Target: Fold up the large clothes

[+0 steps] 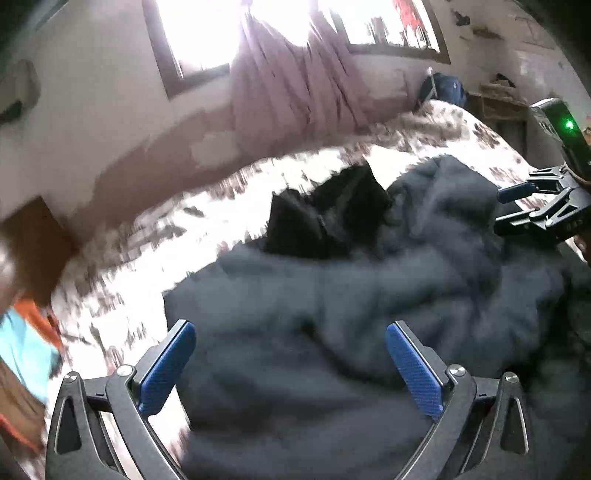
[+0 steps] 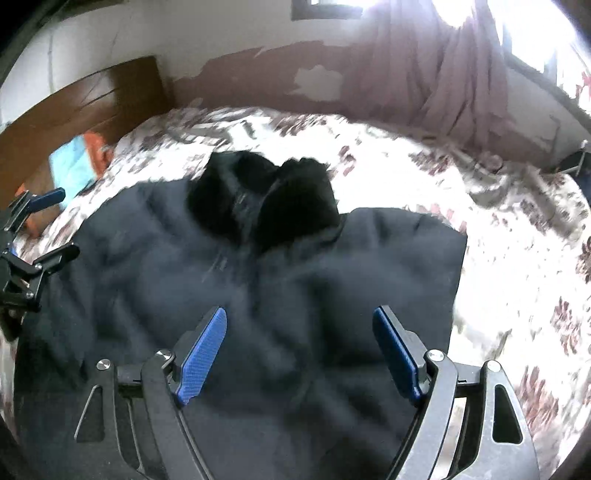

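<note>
The left tool is seen from its own camera with its blue pads set wide apart, and nothing is gripped between them; only the dark garment lies below the gap. The right tool is likewise spread wide in its own view, and no cloth is caught between its pads. From the left camera the right tool is seen at the right edge, above the garment's far side, with a green light shown on its body.

A large dark navy jacket is spread on the bed, its front facing up and its sides turned in so that a straight edge is shown on the right in the right wrist view. A black hood or collar part is bunched at the jacket's top, away from the tools. The bed is covered by a white sheet with a reddish floral print. Beyond the bed a pink curtain hangs at a bright window, and a wooden headboard is seen at the left of the right wrist view
</note>
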The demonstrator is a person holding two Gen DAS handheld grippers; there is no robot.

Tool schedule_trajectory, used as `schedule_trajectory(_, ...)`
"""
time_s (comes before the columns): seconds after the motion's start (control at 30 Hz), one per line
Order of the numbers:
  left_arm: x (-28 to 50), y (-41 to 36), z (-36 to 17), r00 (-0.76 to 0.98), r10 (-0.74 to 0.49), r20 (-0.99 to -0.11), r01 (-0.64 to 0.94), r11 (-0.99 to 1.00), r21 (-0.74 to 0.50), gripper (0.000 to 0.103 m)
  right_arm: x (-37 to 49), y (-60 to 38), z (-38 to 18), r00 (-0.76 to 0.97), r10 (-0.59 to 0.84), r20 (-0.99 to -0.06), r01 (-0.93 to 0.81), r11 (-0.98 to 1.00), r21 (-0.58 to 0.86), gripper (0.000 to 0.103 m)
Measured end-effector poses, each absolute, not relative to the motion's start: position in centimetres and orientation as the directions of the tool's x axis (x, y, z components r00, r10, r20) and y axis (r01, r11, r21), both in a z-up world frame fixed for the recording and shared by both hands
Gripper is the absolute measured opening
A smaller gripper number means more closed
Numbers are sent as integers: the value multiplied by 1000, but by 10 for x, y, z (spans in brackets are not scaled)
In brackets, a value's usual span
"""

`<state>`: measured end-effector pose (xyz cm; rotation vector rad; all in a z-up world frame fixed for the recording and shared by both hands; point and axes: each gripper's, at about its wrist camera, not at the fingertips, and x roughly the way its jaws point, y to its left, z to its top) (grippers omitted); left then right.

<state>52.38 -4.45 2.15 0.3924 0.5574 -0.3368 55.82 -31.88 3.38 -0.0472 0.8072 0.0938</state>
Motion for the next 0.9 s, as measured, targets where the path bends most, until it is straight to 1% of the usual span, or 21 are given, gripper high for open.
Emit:
schedule_trajectory(0.03, 538, -49, 28, 807, -189, -559, 390, 882, 265, 103, 571, -320, 38, 698, 60, -714, -83, 997, 3, 77)
schedule_trajectory(0.1, 573, -57, 40, 810, -170, -562, 342, 915, 216, 103, 595, -318, 44, 713, 52, -699, -56, 998, 17, 77)
schedule_trajectory(0.17, 613, -62, 48, 803, -159, -575, 283, 950, 132, 103, 620, -317, 49, 735, 35, -677, -14, 999, 36, 77)
schedule_trajectory(0.23, 641, -69, 49, 800, -153, -580, 241, 967, 78, 103, 642, -315, 48, 745, 34, -666, 11, 998, 63, 77)
schedule_trajectory(0.3, 665, -76, 45, 792, -148, -592, 220, 974, 51, 103, 661, -311, 42, 739, 23, -674, 36, 997, 74, 77)
schedule_trajectory(0.37, 685, -88, 37, 781, -121, -613, 201, 978, 63, 103, 676, -308, 35, 730, 34, -682, 39, 995, 92, 75)
schedule_trajectory(0.43, 698, -96, 28, 773, -92, -628, 181, 980, 79, 103, 689, -304, 25, 716, 28, -697, 47, 995, 89, 66)
schedule_trajectory(0.53, 710, -106, 16, 772, -62, -633, 149, 985, 84, 103, 704, -301, 14, 711, -3, -703, 62, 996, 59, 65)
schedule_trajectory(0.6, 715, -110, 12, 776, -43, -629, 122, 989, 83, 103, 713, -300, 5, 709, -6, -706, 72, 995, 63, 63)
schedule_trajectory(0.67, 719, -111, 9, 787, -42, -616, 107, 992, 68, 103, 718, -302, -3, 706, 13, -708, 74, 993, 92, 48)
schedule_trajectory(0.7, 721, -110, 7, 792, -36, -609, 93, 994, 62, 102, 719, -303, -5, 707, 23, -707, 77, 991, 109, 26)
schedule_trajectory(0.73, 725, -109, 4, 791, -32, -610, 82, 995, 55, 99, 716, -304, -9, 715, 43, -698, 77, 987, 140, 18)
schedule_trajectory(0.77, 729, -108, 1, 787, -30, -616, 74, 996, 46, 95, 712, -306, -10, 725, 45, -687, 81, 986, 149, 17)
schedule_trajectory(0.8, 733, -107, -2, 780, -36, -625, 70, 997, 30, 78, 706, -305, -11, 736, 44, -675, 82, 985, 153, 14)
schedule_trajectory(0.83, 736, -105, -4, 771, -46, -635, 71, 997, 14, 56, 700, -306, -11, 744, 46, -667, 77, 985, 155, 12)
schedule_trajectory(0.87, 739, -102, -9, 753, -85, -653, 90, 996, -25, 46, 693, -306, -11, 751, 51, -659, 70, 985, 156, 12)
schedule_trajectory(0.9, 738, -101, -10, 745, -112, -658, 104, 993, -50, 28, 687, -307, -10, 754, 57, -655, 62, 986, 157, 11)
